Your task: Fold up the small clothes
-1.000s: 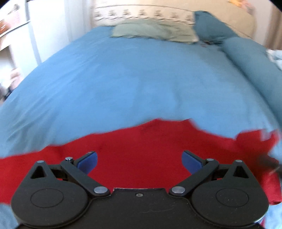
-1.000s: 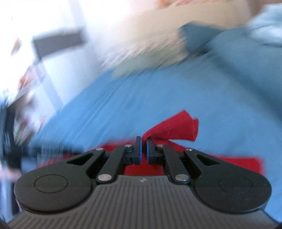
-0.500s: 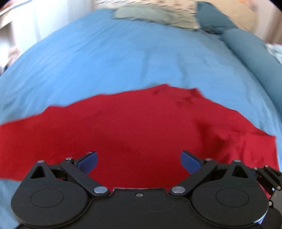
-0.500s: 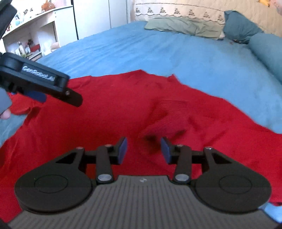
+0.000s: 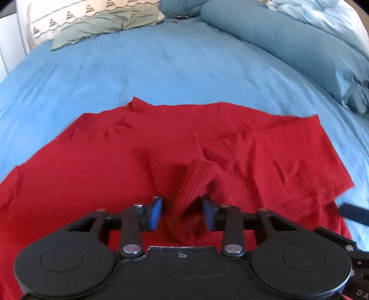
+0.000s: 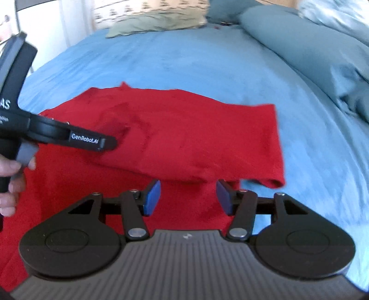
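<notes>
**Red garment flat on blue bedspread, 2 grippers low over it**

Red garment (image 5: 265, 147) spread flat on blue bedspread (image 5: 161, 69), partly folded over itself. Ribbed cuff (image 5: 193, 182) bunched up in a raised ridge near garment's near edge. Right-hand end of garment doubled over, folded edge (image 6: 272, 182) lying on bedspread.

Left gripper (image 5: 183, 213) low over garment, pointed steeply down. Jaws just closing, now part-way in, ribbed cuff standing between blue pads (image 5: 155, 214). Gap visible on both sides of cuff; no firm pinch seen. Same gripper seen from right wrist view (image 6: 108, 144) reaching in over garment's left part, a hand (image 6: 11, 182) on its handle.

Right gripper (image 6: 189, 198) over garment's near edge, just short of folded edge. Jaws just opening, now fairly wide apart, blue pads (image 6: 152, 198) clear of cloth. Nothing held between them, only red fabric below.

Beyond garment, at far end of bedspread: green pillow (image 5: 103, 27), cream patterned headboard cover (image 5: 69, 13). Right of garment, well apart: long teal bolster (image 5: 288, 50), pale blue bedding (image 5: 322, 16) behind it.
</notes>
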{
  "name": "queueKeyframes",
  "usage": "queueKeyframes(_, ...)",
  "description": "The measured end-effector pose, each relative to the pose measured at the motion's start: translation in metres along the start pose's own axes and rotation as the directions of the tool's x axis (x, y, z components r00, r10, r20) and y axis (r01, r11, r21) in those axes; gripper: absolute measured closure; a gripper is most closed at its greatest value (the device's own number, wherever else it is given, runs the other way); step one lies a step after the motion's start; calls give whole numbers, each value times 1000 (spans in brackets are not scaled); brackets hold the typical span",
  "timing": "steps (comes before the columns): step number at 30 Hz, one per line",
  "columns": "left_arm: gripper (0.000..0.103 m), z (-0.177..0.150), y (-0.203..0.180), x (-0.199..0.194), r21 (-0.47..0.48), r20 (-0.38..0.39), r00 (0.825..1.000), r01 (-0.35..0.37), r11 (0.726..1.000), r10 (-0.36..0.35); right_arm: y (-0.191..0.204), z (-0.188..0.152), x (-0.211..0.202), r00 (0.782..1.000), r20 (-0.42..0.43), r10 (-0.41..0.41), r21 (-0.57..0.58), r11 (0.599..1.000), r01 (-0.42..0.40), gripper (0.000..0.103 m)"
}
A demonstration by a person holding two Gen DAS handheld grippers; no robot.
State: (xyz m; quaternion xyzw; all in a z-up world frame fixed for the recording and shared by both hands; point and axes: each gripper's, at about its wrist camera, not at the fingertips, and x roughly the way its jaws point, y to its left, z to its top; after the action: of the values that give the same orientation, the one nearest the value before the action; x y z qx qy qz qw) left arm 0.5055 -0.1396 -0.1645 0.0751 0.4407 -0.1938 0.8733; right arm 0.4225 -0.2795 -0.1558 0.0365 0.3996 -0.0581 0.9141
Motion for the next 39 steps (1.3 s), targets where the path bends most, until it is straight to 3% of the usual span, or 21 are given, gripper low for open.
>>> queueKeyframes(3,82,-1,16,-14,-115,27,999,-25,993,28,-9,0,3,1000,-12,-24,56,998,25,34)
queueKeyframes(6,83,-6,39,-22,-269,23,998,-56,961,64,-18,-1,1,999,-20,-40,93,995,42,33)
queueKeyframes(8,82,-11,49,-22,-334,2,999,-48,941,52,-21,2,3,999,-26,-44,104,994,47,32)
queueKeyframes(11,80,-16,52,-16,-347,-12,1000,-18,938,15,-24,-2,3,998,-35,-54,108,993,57,25)
queueKeyframes(15,82,-15,51,-15,-331,10,1000,-11,944,16,-28,-5,5,995,-40,-88,119,989,92,11)
queueKeyframes(17,99,-10,48,-17,-329,29,999,-16,944,27,-29,-10,5,994,-38,-101,118,987,105,9)
queueKeyframes(20,99,-1,55,-37,-372,108,994,6,928,37,-29,-11,10,993,-43,-110,114,987,114,9)
queueKeyframes(23,99,9,72,-71,-415,193,975,-24,910,114,-26,-7,20,989,-21,-148,67,987,149,9)
queueKeyframes(25,99,8,93,-95,-457,235,951,-75,886,202,-21,-3,30,984,-5,-179,27,983,179,9)
queueKeyframes(28,99,-3,126,-111,-531,224,929,-136,836,294,-15,3,42,986,12,-166,-10,986,166,9)
queueKeyframes(32,99,-23,157,-106,-586,160,933,-173,791,322,-7,7,52,982,40,-182,-65,981,184,9)
queueKeyframes(36,99,-35,163,-101,-594,139,938,-178,785,318,-10,15,56,968,75,-239,-92,965,245,11)
queueKeyframes(38,99,-40,161,-99,-593,136,943,-168,788,303,-23,17,56,956,64,-286,-48,956,289,10)
queueKeyframes(39,99,-42,159,-100,-591,134,945,-167,789,300,-33,15,54,962,54,-269,-7,963,270,10)
